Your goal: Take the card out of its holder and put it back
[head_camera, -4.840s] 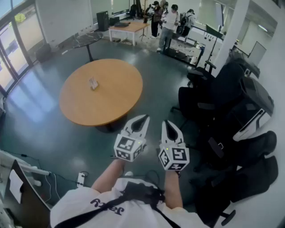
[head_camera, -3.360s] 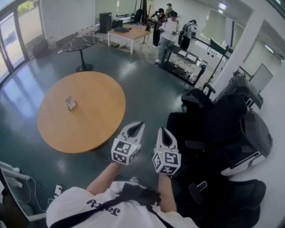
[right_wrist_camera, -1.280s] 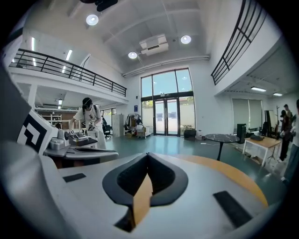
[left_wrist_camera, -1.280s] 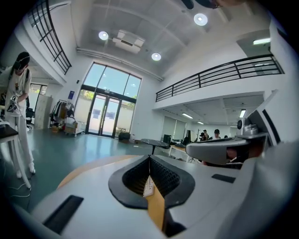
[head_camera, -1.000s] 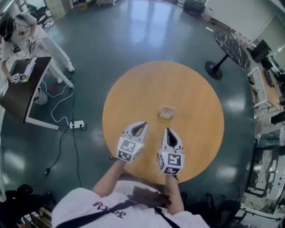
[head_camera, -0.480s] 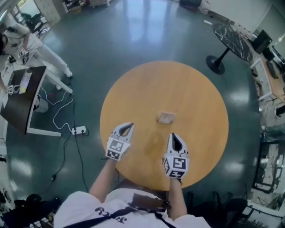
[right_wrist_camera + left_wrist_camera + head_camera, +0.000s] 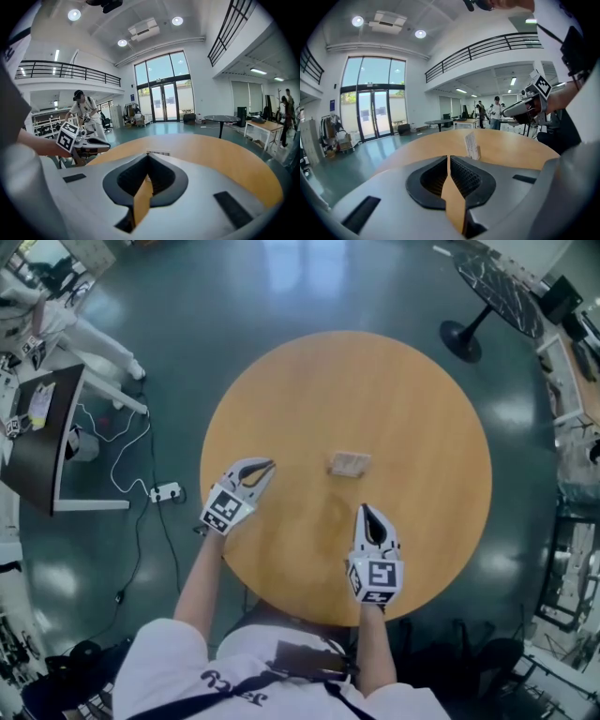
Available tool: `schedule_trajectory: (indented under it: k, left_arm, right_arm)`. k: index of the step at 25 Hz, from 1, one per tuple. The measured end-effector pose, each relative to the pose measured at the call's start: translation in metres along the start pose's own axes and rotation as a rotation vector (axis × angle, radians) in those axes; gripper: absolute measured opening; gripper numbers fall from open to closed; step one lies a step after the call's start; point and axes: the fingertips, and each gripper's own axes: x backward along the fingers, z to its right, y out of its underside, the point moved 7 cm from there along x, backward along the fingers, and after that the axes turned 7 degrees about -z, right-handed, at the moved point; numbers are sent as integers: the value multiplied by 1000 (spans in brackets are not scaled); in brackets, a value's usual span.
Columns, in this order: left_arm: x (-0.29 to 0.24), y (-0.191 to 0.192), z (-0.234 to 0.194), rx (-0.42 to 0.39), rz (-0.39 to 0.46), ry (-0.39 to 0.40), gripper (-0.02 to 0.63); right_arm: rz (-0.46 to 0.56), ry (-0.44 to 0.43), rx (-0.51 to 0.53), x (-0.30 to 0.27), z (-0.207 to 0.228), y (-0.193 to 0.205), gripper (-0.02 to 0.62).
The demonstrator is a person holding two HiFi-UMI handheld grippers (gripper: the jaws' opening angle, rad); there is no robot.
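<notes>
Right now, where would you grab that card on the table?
Probably its top edge: the card stands upright in the holder, its upper half free. Come from above, one jaw on each flat face.

Overhead, two low views sharing card (image 7: 350,463)

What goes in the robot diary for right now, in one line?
left gripper: shut, empty | right gripper: shut, empty | card: in holder on table, untouched
</notes>
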Motion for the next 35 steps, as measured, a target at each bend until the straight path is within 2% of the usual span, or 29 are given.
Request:
schedule_trajectory:
  k: [9,15,19,23,35]
  left_arm:
    - [-45,-13,-6,-69,15,138,22]
    - [-75,-22,4,-98,29,249,89]
    - [-91,-34,22,-100,64,349,161]
    - [-107,-43,36,-96,89,425,164]
    - [-149,-77,59,-91,171,546,164]
  right_arm:
    - [-38,-1,27,-4,11,10,8]
    - [-38,10,33,-7,22,16,8]
    - [-41,28,25,-4,29,17,8]
    - [-32,38,25,-1,38,19,8]
    - [-43,53,18,6,54,28,8]
